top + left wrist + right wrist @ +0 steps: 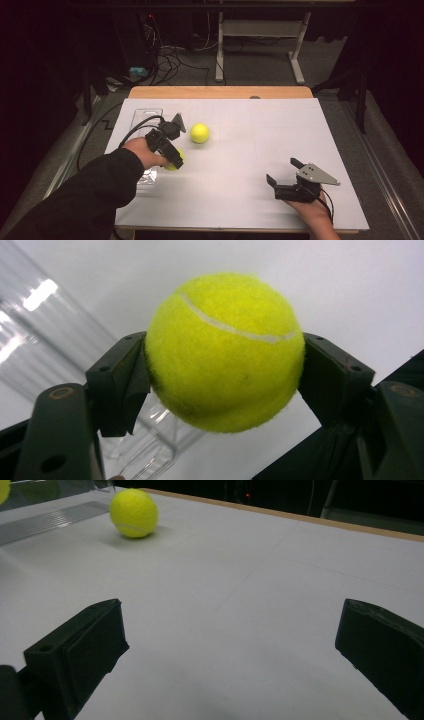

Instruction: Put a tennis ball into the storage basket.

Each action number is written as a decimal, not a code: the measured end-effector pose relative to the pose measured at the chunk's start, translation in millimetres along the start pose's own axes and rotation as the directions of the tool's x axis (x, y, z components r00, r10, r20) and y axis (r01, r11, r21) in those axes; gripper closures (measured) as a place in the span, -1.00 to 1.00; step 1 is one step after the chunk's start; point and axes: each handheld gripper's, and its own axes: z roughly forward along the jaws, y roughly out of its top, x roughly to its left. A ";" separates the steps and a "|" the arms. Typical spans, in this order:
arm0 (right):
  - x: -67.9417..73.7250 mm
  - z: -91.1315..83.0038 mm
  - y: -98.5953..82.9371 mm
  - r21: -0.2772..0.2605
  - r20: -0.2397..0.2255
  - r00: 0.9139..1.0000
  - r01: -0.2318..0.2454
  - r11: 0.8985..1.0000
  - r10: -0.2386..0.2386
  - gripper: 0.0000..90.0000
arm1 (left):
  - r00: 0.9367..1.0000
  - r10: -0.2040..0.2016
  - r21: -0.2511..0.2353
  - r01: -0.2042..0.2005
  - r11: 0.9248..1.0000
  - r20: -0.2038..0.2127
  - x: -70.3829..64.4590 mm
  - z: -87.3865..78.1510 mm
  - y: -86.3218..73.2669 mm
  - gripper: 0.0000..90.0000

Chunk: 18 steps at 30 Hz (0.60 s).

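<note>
Left gripper (225, 385) clenched on tennis ball (225, 352) near tabletop's left edge. Clear plastic tube (145, 117) just beside, long axis toward far edge. We judge drop-in next. Right gripper (283, 172) released, well apart.

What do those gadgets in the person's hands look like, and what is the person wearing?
Each hand grips a black handheld tool ending in two blocky black jaws. The left gripper and right gripper both carry a grey three-cornered plate on top and trail a black cable. A dark long sleeve covers the left arm.
</note>
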 end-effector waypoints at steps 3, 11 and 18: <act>-7.2 -6.4 -3.1 -0.001 0.017 1.000 -0.006 1.000 0.006 -1.00 | 1.000 -0.025 -0.001 0.025 1.000 -0.011 11.4 -6.7 -7.5 -0.41; -12.5 -13.2 -6.4 0.005 0.027 1.000 -0.003 1.000 0.003 -1.00 | 0.994 -0.093 0.000 0.093 0.996 -0.056 40.8 -20.5 -27.0 -0.41; -11.3 -12.4 -6.3 0.006 0.026 1.000 0.004 1.000 -0.004 -1.00 | 0.985 -0.156 -0.003 0.156 0.988 -0.074 64.8 -27.3 -37.0 -0.40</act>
